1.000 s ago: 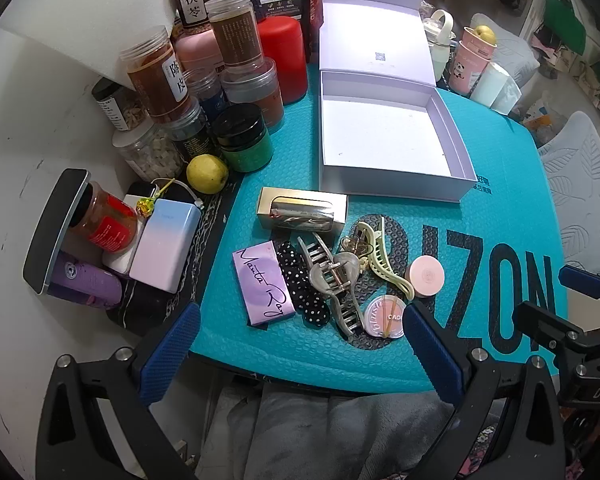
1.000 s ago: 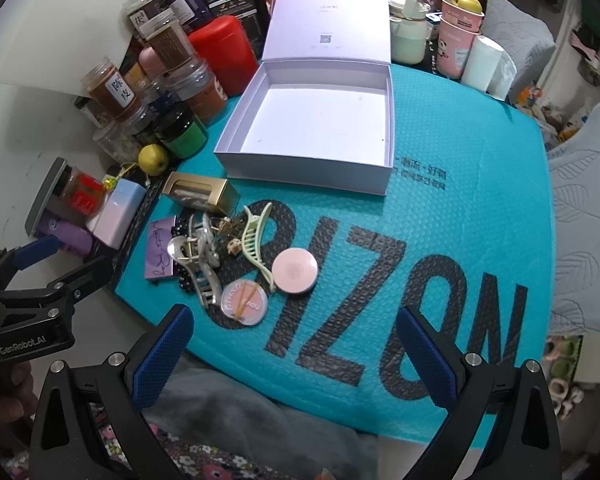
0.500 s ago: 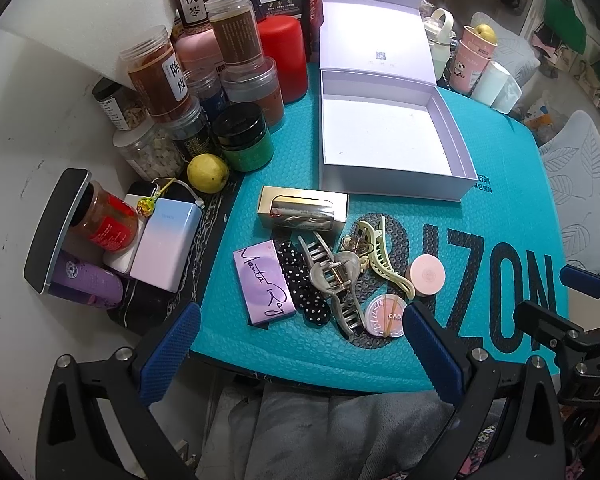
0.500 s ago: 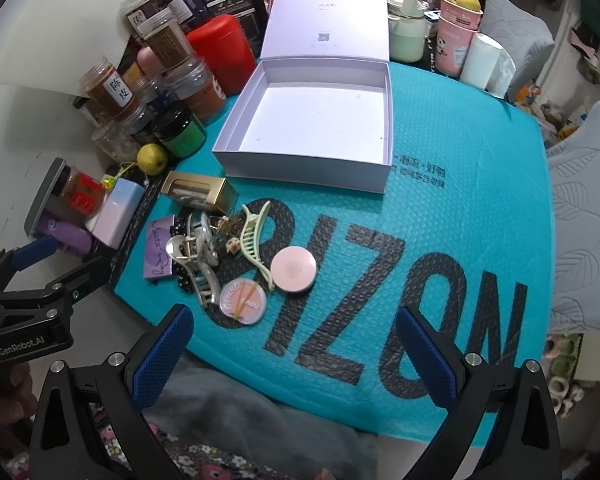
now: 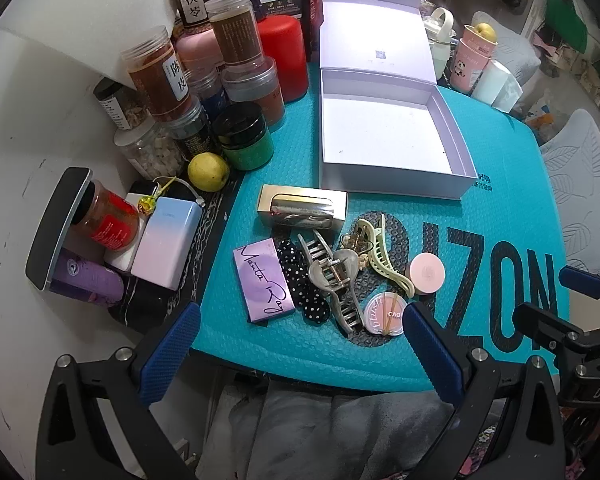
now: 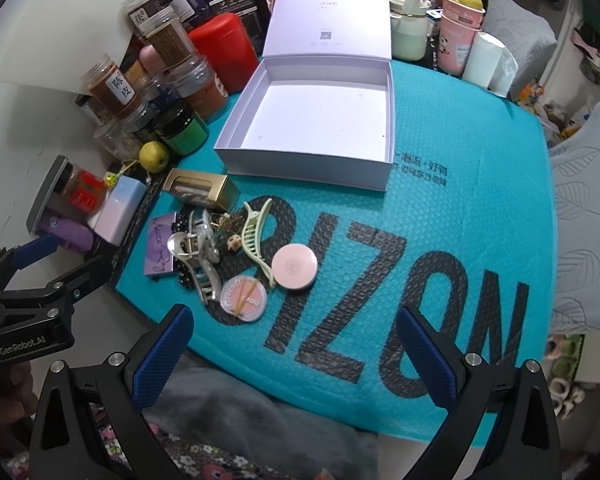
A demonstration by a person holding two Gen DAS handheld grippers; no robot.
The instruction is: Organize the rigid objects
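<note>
An open, empty lilac box [image 5: 388, 140] [image 6: 312, 132] sits on the teal mat, its lid raised behind it. In front of it lies a pile: a gold case [image 5: 302, 210] [image 6: 200, 190], a purple card [image 5: 262, 280], a dotted black clip [image 5: 300, 280], a grey claw clip [image 5: 334, 276] [image 6: 200, 256], a pale green claw clip [image 5: 382, 256] [image 6: 254, 240], a pink round compact [image 5: 427, 273] [image 6: 294, 267] and a clear blush compact [image 5: 384, 314] [image 6: 243, 295]. My left gripper [image 5: 298, 356] and right gripper [image 6: 294, 356] are both open and empty, near the mat's front edge.
Jars, a red canister [image 5: 282, 60] and a green-lidded jar [image 5: 246, 140] crowd the back left with a lemon [image 5: 208, 172]. A power bank [image 5: 166, 246] and bottles lie at the left. Pink cups [image 6: 458, 28] and a paper roll stand at the back right.
The right gripper has drifted slightly closer to the pile. The left view is nearly unchanged. Nothing was taken hold of.
</note>
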